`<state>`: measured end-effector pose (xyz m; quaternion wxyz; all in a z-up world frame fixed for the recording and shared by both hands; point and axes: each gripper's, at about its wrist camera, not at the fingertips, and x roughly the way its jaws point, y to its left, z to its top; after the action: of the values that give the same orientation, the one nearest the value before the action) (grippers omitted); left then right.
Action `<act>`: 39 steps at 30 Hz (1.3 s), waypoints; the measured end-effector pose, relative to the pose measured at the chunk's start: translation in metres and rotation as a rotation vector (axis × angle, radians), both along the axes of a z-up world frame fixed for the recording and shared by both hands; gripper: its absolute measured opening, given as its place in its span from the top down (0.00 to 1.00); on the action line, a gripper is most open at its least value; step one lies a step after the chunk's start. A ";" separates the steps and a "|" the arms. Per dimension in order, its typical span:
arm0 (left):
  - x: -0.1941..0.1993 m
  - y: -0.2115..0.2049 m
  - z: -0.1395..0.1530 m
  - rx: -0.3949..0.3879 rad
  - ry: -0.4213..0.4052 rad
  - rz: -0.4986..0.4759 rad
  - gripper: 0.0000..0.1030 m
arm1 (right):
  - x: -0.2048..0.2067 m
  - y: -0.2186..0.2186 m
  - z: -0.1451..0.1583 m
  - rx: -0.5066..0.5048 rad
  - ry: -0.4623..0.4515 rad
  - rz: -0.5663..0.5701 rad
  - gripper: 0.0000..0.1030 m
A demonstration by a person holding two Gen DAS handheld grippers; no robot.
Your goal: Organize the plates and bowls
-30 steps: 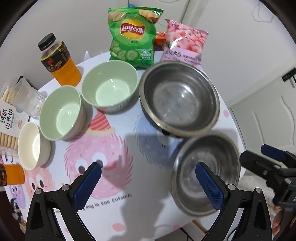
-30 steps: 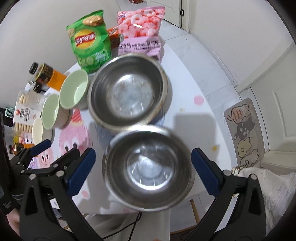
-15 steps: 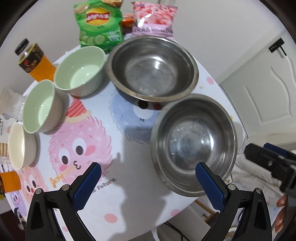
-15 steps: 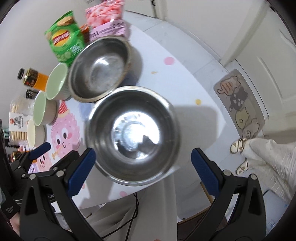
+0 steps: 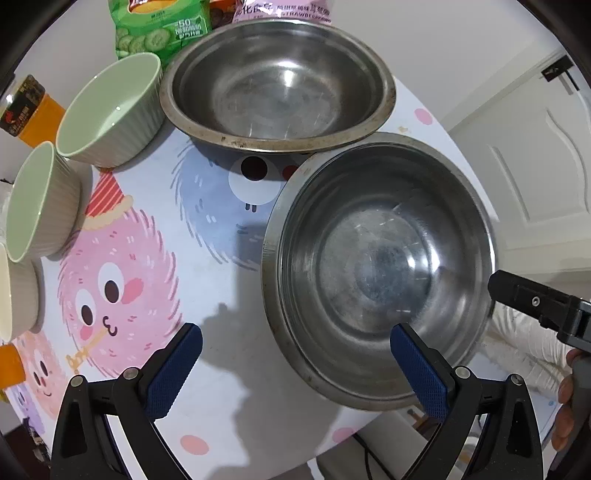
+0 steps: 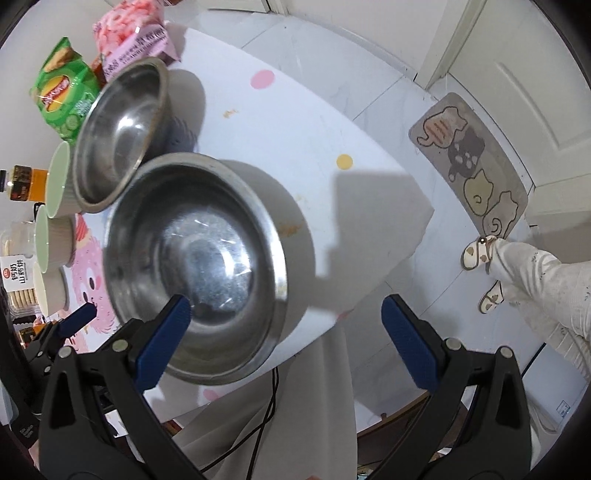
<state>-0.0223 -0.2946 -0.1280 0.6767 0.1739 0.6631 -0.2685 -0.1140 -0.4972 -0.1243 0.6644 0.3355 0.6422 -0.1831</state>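
Two steel bowls stand on the round table. The near steel bowl sits by the table's front right edge, and the far steel bowl stands behind it, rims close together. My left gripper is open, its right finger over the near bowl's rim and its left finger over the tablecloth. My right gripper is open and straddles the near bowl's right wall, left finger inside the bowl. Two green ribbed bowls and a cream bowl line the left side.
A green chip bag and a pink snack bag stand behind the far bowl. An orange drink bottle and a biscuit pack are at the left. A cat-print floor mat and the person's legs are right of the table.
Both grippers have come down and closer to the near steel bowl, which now fills much more of each view. The right gripper swung round to the bowl's right side. Both stayed open.
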 end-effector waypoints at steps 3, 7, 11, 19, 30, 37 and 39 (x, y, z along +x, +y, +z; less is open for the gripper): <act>0.002 0.000 -0.005 0.005 0.001 0.008 0.00 | 0.001 -0.003 -0.009 0.011 0.005 0.003 0.00; 0.008 -0.001 -0.009 -0.001 -0.009 0.016 0.00 | 0.005 -0.006 -0.018 0.018 0.011 0.007 0.00; 0.014 -0.007 -0.011 0.011 -0.025 0.026 0.03 | 0.010 -0.007 -0.028 0.029 0.029 0.014 0.00; 0.012 -0.011 -0.027 0.045 0.042 0.005 0.50 | 0.020 0.001 -0.037 0.037 0.045 0.062 0.46; 0.001 0.001 -0.011 0.028 -0.008 -0.033 0.78 | 0.024 0.022 -0.026 -0.013 0.033 0.172 0.84; -0.004 0.008 0.013 0.006 -0.033 -0.040 0.78 | 0.023 0.027 -0.007 -0.026 0.004 0.186 0.85; -0.005 0.011 0.021 -0.008 -0.037 -0.039 0.78 | 0.023 0.029 0.001 -0.025 -0.011 0.185 0.84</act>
<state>-0.0270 -0.2840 -0.1073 0.6842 0.1889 0.6460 -0.2810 -0.0907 -0.4680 -0.1228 0.6861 0.2673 0.6646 -0.1271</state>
